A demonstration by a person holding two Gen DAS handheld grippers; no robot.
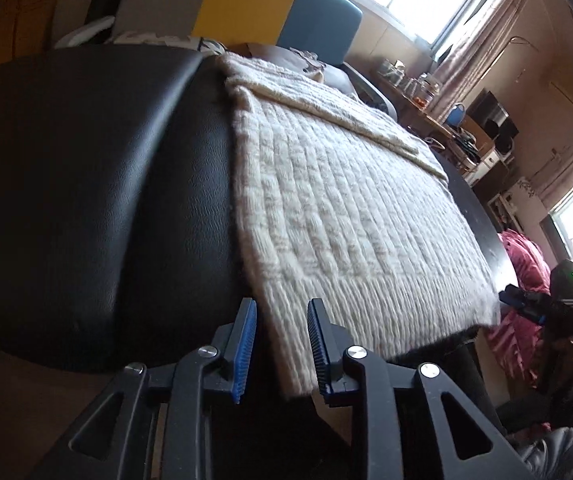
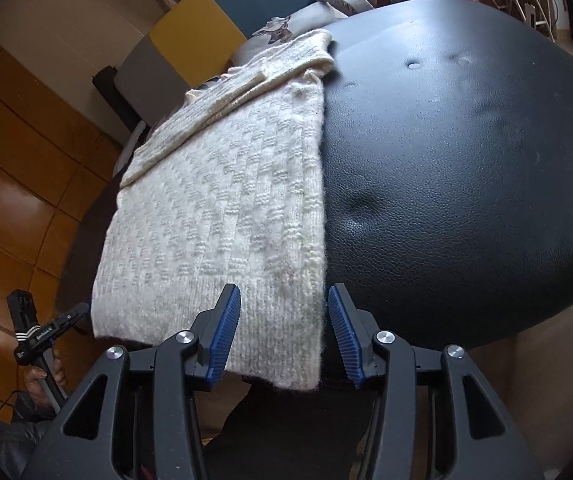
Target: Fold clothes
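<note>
A cream knitted sweater (image 1: pixel 346 208) lies flat, folded lengthwise with a sleeve laid across its far end, on a black leather cushion (image 1: pixel 86 180). Its hem hangs over the near edge. My left gripper (image 1: pixel 280 316) is open, and the hem's left corner sits between its blue pads. In the right wrist view the sweater (image 2: pixel 222 208) covers the left part of the cushion (image 2: pixel 466 180). My right gripper (image 2: pixel 284 300) is open around the hem's right corner. Each gripper shows in the other's view: the right gripper (image 1: pixel 522 306) and the left gripper (image 2: pixel 58 322), held by a hand.
Yellow (image 1: pixel 246 4) and blue (image 1: pixel 322 16) chair backs stand behind the cushion. A pink garment (image 1: pixel 522 264) lies off to the right. A cluttered shelf (image 1: pixel 426 92) runs under the window. Wooden floor (image 2: pixel 14 160) shows on the left.
</note>
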